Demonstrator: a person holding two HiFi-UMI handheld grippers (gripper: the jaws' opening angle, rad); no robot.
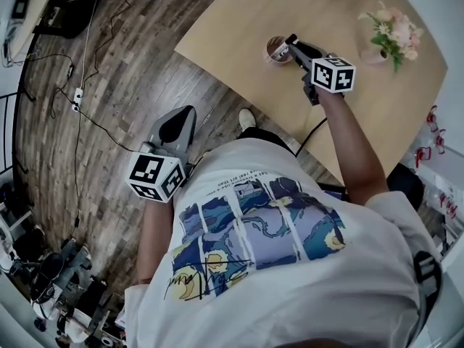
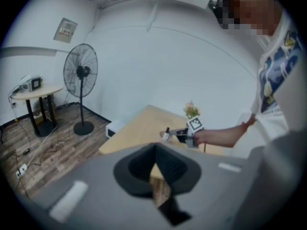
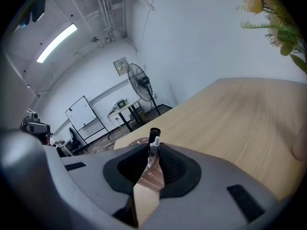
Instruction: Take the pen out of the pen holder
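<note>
A brown patterned pen holder (image 1: 276, 50) stands on the wooden table (image 1: 239, 13) near its edge. My right gripper (image 1: 291, 44) reaches over it, shut on a white pen with a black cap (image 1: 291, 39). In the right gripper view the pen (image 3: 154, 143) stands upright, pinched at the tips of the right gripper (image 3: 153, 151), with the holder (image 3: 149, 177) showing below through the gap. My left gripper (image 1: 181, 116) hangs over the wooden floor beside the person, shut and empty; in its own view the left gripper (image 2: 154, 150) has nothing between its fingers.
A small vase of pink flowers (image 1: 395, 31) stands on the table at the far right. Cables and a power strip (image 1: 76, 96) lie on the floor at the left. A standing fan (image 2: 80, 75) and a small round table (image 2: 38, 92) are by the wall.
</note>
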